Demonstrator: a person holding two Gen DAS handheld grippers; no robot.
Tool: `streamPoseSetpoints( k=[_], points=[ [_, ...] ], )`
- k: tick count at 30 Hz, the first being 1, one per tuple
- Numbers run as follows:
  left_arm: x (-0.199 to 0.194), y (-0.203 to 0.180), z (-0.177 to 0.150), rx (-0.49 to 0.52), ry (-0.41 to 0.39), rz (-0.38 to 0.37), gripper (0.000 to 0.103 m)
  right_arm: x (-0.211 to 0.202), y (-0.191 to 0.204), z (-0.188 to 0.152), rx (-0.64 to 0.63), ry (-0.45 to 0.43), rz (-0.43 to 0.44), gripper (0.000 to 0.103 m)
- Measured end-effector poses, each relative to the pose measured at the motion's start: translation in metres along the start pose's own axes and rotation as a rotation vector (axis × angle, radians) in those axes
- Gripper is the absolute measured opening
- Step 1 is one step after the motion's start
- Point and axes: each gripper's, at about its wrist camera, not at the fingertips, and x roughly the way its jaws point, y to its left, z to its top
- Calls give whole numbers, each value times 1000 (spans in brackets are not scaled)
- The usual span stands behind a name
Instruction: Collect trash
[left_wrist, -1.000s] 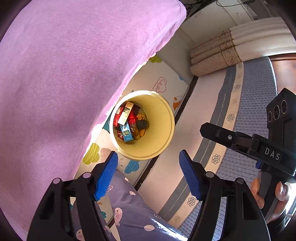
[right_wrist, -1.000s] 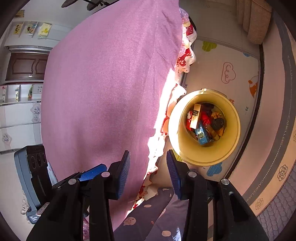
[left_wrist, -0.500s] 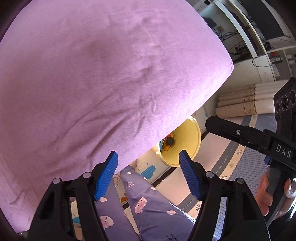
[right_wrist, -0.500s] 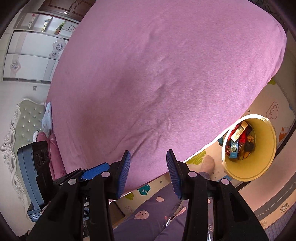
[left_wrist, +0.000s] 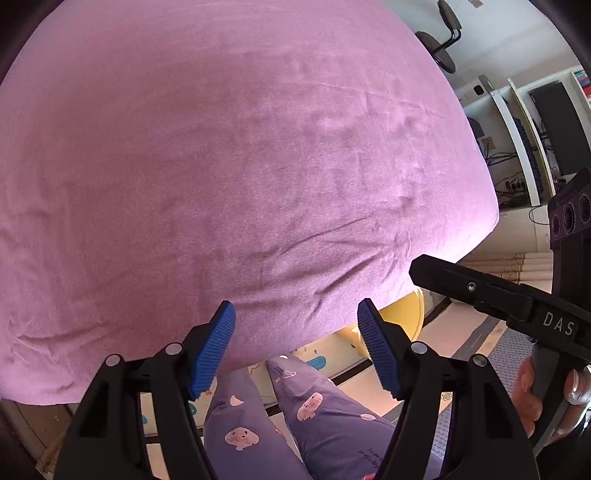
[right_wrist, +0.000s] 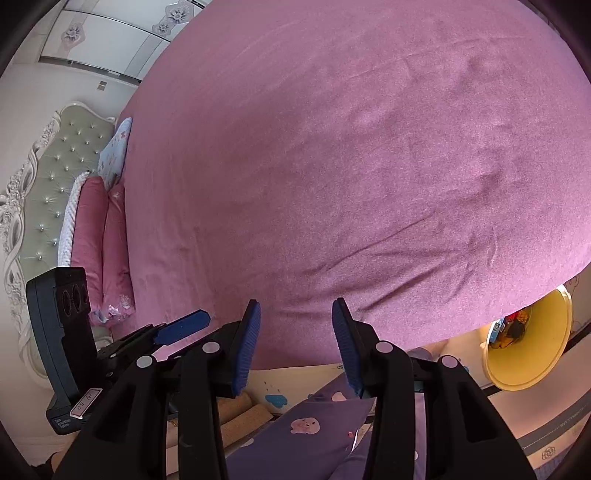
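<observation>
Both the left gripper (left_wrist: 296, 349) and the right gripper (right_wrist: 295, 341) are held wide apart, with nothing gripped. Beyond them a pink bedsheet (right_wrist: 351, 166) is spread; the yellow trash bin (right_wrist: 532, 354) is seen on the floor beside the bed, wrappers inside.

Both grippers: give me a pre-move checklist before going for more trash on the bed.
1. Left gripper open and empty: ok.
2. Right gripper open and empty: ok.
3. Yellow bin in view beside the bed, trash inside: ok.
4. Trash target on the pink bedspread: not ok, none shows on the part in view.
5. The two grippers apart from each other: ok, the right one sits off to the side in the left wrist view.
6. Room left in the bin: cannot tell, its inside is mostly hidden.
</observation>
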Motion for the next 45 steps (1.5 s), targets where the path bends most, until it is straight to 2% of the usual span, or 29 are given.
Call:
streamPoseSetpoints(
  k=[5,9,16,21,24,27,32,37,45],
  points=[
    [-12,16,-9,-45,-38,8,69,1,13,-1,-45,4,-30,41],
    [-27,11,-19,-44,-110,53,73,-7,30,-12,-111,-36,-101,42],
    [-80,-1,-46,-51,-277,156,90,-51,65,-44,-219,-226,-214,67],
    [-110,-3,-56,-112,-360,218,92,-78,78,-60,-251,-320,-262,75],
    [-127,-6,-63,-126,-426,288,94,-91,88,-67,-297,-388,-298,81],
    [-142,-7,-68,-147,-504,339,94,-96,96,-68,-340,-413,-303,83],
    [-161,-5,-78,-198,-528,342,95,-101,107,-66,-374,-423,-308,84],
    [-171,-9,-86,-201,-550,364,96,-107,118,-69,-413,-451,-318,84],
    [-182,-9,-86,-220,-590,358,98,-116,122,-64,-394,-476,-287,84]
  ],
)
